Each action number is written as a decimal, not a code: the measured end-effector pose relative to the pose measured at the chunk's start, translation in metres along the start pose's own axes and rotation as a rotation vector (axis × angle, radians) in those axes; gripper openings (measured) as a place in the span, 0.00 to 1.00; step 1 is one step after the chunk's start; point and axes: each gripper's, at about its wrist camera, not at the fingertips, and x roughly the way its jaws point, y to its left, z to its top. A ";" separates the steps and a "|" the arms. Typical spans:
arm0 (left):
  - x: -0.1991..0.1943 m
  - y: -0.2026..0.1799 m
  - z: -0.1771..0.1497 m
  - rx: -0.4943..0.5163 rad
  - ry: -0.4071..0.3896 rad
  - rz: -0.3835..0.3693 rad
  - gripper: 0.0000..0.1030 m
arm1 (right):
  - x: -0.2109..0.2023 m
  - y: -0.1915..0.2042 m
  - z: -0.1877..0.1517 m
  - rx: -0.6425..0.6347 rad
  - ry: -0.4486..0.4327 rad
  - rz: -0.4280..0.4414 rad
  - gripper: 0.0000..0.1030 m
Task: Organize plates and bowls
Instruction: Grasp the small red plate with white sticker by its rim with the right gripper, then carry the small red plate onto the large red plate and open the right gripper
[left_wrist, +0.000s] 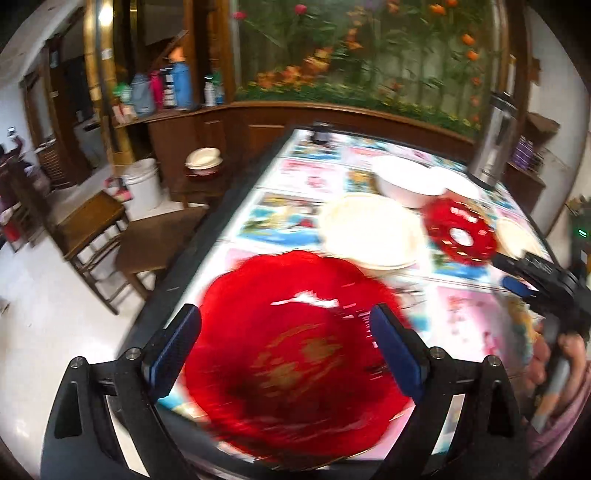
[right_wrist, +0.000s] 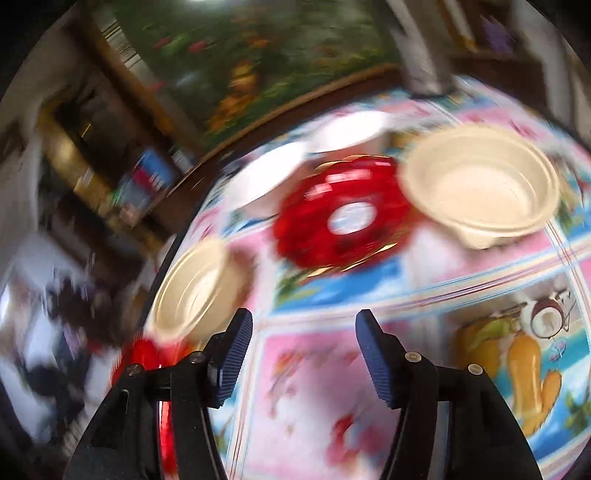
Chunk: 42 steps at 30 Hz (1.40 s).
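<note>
**Red plates, pale bowls, blurred table**

No brand or writing can be read; the gold marks in the centre of the large glossy red scalloped plate (left_wrist: 295, 350) are too smeared by motion blur to tell. That plate lies at the near table edge, at 6 o'clock in the left wrist view, under the left gripper (left_wrist: 286, 347), whose ribbed blue pads (left_wrist: 175, 350) stand wide apart with nothing clamped. Whether they touch the plate cannot be told.

At 1 o'clock sits a cream ridged plastic bowl (left_wrist: 369, 230), beyond it a white smooth bowl (left_wrist: 406, 181), and at 2 o'clock a small red plate with a white centre (left_wrist: 460, 232). The right gripper (right_wrist: 304, 354) is also spread open and empty above the colourful cartoon-print tablecloth (right_wrist: 314, 387). A second cream bowl (right_wrist: 480, 188) sits at 1 o'clock in the right wrist view, which is heavily blurred. A steel flask (left_wrist: 493, 140) is cut off by the lens edge.
</note>
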 end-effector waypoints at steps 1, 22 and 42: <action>0.004 -0.008 0.003 0.005 0.014 -0.016 0.91 | 0.006 -0.011 0.008 0.065 0.017 -0.009 0.59; 0.035 -0.112 -0.006 0.135 0.253 -0.253 0.91 | -0.010 -0.079 -0.008 0.182 0.076 -0.045 0.14; 0.067 -0.213 -0.032 0.322 0.340 -0.384 0.85 | -0.124 -0.128 -0.079 0.017 -0.007 0.016 0.18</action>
